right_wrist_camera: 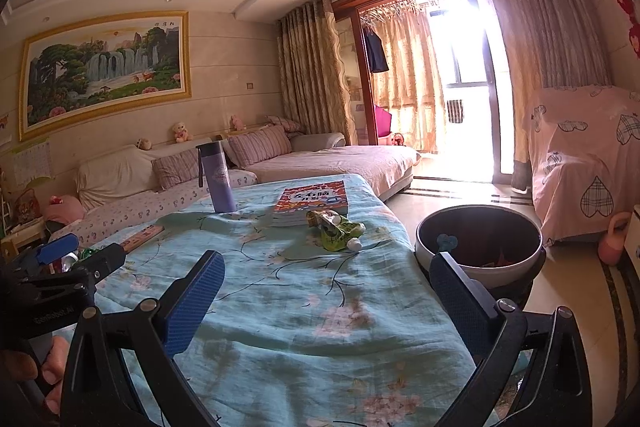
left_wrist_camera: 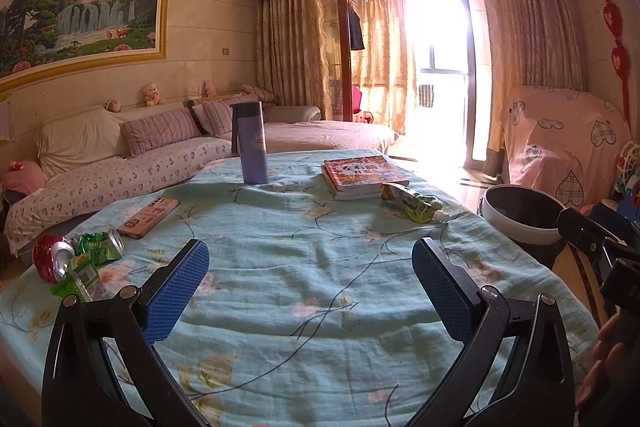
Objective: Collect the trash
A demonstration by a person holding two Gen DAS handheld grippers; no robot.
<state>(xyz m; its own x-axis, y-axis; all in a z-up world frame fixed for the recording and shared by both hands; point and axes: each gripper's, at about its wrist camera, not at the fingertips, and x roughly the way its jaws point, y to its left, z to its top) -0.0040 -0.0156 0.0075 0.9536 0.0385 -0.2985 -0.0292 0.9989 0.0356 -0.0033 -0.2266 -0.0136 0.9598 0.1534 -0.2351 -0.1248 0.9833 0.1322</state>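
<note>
The left gripper [left_wrist_camera: 310,291] hung low over the flowered cloth [left_wrist_camera: 320,267], its blue pads spread wide with nothing between them. The right gripper [right_wrist_camera: 326,303] was posed the same way beside it, fingers apart and empty, its right finger in front of the bin [right_wrist_camera: 480,267]. The bin stood on the floor just off the table's right edge; something lay at its bottom, too dark to tell what. Crushed cans [left_wrist_camera: 54,257] and green wrappers [left_wrist_camera: 86,263] lay heaped at the table's left edge, next to a phone [left_wrist_camera: 149,218]. A green pouch [right_wrist_camera: 336,229] touched the stacked books [right_wrist_camera: 310,202]. A purple flask [left_wrist_camera: 251,143] stood upright farther back.
</note>
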